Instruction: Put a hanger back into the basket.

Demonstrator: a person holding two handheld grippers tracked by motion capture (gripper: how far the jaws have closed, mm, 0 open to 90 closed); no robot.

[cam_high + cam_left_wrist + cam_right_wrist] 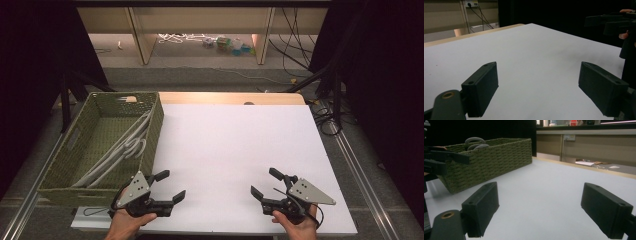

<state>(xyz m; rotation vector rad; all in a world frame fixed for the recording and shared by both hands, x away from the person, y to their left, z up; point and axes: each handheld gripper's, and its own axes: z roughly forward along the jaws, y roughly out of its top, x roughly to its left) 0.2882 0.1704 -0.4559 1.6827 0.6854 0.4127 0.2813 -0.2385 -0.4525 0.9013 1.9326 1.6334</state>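
Woven green basket (pixel 152 130) of grey hangers (pixel 131 145), smooth white table (pixel 235 145)

Gaping right gripper (pixel 539 212), green basket (pixel 491 162) beyond

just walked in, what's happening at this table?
Nothing is being handled at this moment. A person holds the left gripper and the right gripper low over the near edge of the white table, both open with nothing between the jaws. At the table's left side sits a green woven basket holding a bundle of grey hangers. Neither gripper touches the basket; the left one is nearest to it.
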